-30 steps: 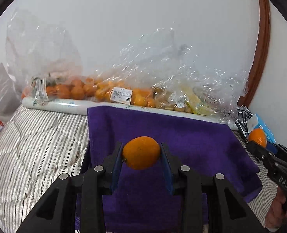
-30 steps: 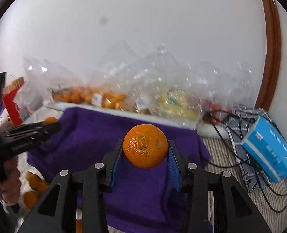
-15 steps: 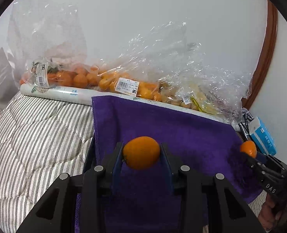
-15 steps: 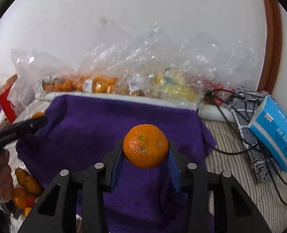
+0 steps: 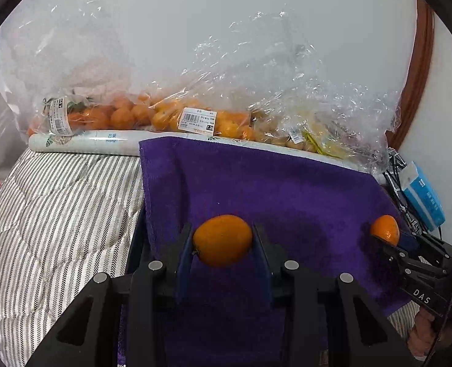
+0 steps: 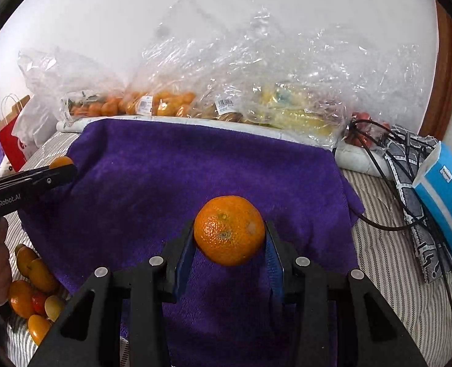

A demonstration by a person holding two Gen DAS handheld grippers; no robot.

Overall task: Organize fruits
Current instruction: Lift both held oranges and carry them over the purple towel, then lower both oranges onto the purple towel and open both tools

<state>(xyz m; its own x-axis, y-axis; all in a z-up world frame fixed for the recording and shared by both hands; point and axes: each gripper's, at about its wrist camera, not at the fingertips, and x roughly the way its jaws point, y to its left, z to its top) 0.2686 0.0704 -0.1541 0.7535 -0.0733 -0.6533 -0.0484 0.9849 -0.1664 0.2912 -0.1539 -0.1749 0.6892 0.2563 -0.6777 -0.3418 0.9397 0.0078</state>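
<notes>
My left gripper [image 5: 222, 241] is shut on a small smooth oval orange fruit [image 5: 222, 240], held just above the purple towel [image 5: 271, 189]. My right gripper [image 6: 229, 235] is shut on a rounder, dimpled mandarin [image 6: 229, 229] over the same purple towel [image 6: 180, 168]. In the left wrist view the right gripper [image 5: 391, 238] comes in from the right edge with its mandarin [image 5: 385, 234]. The right wrist view shows the left gripper [image 6: 60, 168] at the towel's left edge with its fruit [image 6: 61, 162]. Several loose small fruits [image 6: 33, 287] lie at the lower left on the striped bedding.
Clear plastic bags of oranges [image 5: 128, 116] and yellow fruit [image 6: 287, 113] line the wall on a white rolled mat [image 5: 103, 143]. A blue tissue box [image 6: 449, 202], black cables [image 6: 379, 165] and patterned cloth lie right. Striped bedding [image 5: 48, 214] spreads left; a red paper bag [image 6: 10, 140] stands far left.
Both views have tipped downward, so the towel fills more of each frame. The right gripper with its mandarin has sunk toward the towel. Both grips are unchanged.
</notes>
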